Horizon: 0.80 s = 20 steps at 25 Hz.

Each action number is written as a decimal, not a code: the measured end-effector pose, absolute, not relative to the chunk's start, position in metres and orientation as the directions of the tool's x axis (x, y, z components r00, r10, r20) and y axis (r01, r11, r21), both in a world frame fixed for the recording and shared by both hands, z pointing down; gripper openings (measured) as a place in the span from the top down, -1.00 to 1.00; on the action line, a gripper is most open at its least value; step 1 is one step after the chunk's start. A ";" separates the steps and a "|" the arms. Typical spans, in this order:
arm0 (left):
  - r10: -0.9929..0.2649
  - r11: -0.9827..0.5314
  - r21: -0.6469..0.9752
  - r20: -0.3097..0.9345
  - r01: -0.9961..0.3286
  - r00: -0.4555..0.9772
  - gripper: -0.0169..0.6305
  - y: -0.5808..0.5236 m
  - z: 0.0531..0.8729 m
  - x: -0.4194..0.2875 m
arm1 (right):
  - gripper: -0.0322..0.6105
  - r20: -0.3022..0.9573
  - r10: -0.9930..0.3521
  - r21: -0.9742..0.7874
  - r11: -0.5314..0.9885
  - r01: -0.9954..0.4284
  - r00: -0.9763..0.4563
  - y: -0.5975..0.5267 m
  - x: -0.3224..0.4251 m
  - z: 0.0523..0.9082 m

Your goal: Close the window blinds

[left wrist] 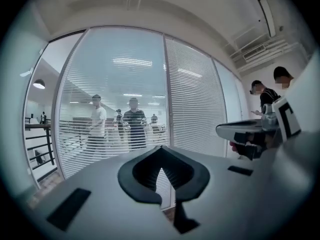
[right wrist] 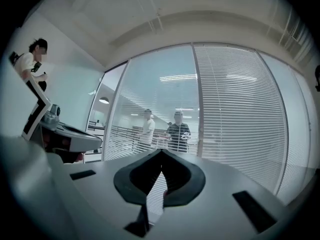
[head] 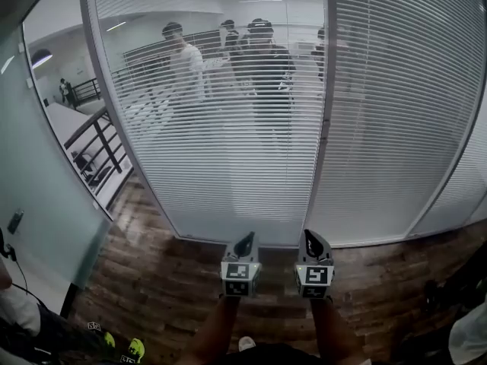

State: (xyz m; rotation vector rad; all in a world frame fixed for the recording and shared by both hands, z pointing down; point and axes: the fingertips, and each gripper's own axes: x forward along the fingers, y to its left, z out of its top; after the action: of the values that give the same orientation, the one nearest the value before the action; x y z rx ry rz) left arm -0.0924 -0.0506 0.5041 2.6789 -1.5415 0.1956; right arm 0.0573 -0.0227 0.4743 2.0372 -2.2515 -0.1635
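Left gripper (head: pixel 245 243) and right gripper (head: pixel 313 242) hovering facing blinds (head: pixel 228 150), jaws pinched together, empty; slats probably sitting part-open.

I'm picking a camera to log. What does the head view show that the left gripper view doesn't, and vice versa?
Head view only: the wood floor and the holder's forearms. Left gripper view only: the near ceiling and a bystander at right. Both: the blinds, people visible through the left panel's slats, the left gripper and right gripper, both shut.
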 end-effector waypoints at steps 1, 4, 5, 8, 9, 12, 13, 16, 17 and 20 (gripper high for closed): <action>-0.857 -0.505 -0.026 0.134 -0.863 0.497 0.94 -0.050 0.502 -0.093 | 0.90 0.006 -0.995 0.155 0.104 -0.982 -0.104 -0.025 0.057 0.477; -0.850 -0.518 -0.028 0.129 -0.855 0.510 0.94 -0.052 0.501 -0.094 | 0.90 0.021 -0.993 0.167 0.116 -0.979 -0.114 -0.028 0.051 0.479; -0.847 -0.523 -0.029 0.129 -0.852 0.516 0.94 -0.053 0.501 -0.094 | 0.90 0.028 -0.994 0.168 0.107 -0.980 -0.104 -0.027 0.049 0.475; -0.842 -0.532 -0.023 0.126 -0.847 0.525 0.94 -0.058 0.504 -0.098 | 0.90 0.040 -0.995 0.164 0.094 -0.982 -0.089 -0.029 0.045 0.472; -0.842 -0.531 -0.021 0.126 -0.847 0.525 0.94 -0.061 0.505 -0.101 | 0.90 0.037 -0.995 0.162 0.094 -0.982 -0.090 -0.031 0.043 0.474; -0.839 -0.536 -0.027 0.131 -0.844 0.529 0.94 -0.064 0.507 -0.108 | 0.90 0.032 -0.996 0.162 0.088 -0.983 -0.084 -0.036 0.038 0.481; -0.837 -0.539 -0.034 0.132 -0.842 0.531 0.94 -0.066 0.509 -0.111 | 0.90 0.038 -0.996 0.160 0.082 -0.984 -0.077 -0.038 0.039 0.488; -0.831 -0.550 -0.050 0.127 -0.834 0.541 0.94 -0.074 0.515 -0.116 | 0.90 0.053 -0.997 0.142 0.063 -0.988 -0.056 -0.043 0.036 0.495; -0.830 -0.552 -0.048 0.125 -0.832 0.544 0.94 -0.076 0.513 -0.118 | 0.90 0.045 -0.998 0.142 0.060 -0.988 -0.054 -0.045 0.033 0.491; -0.824 -0.559 -0.019 0.118 -0.829 0.554 0.94 -0.082 0.506 -0.124 | 0.90 0.032 -0.999 0.160 0.036 -0.987 -0.031 -0.048 0.032 0.482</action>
State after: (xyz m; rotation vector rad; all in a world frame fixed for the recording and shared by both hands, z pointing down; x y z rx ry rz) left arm -0.1245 -0.0821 0.5056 2.7349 -1.4556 0.1765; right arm 0.0321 -0.0476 0.4823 2.0881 -2.1593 -0.1397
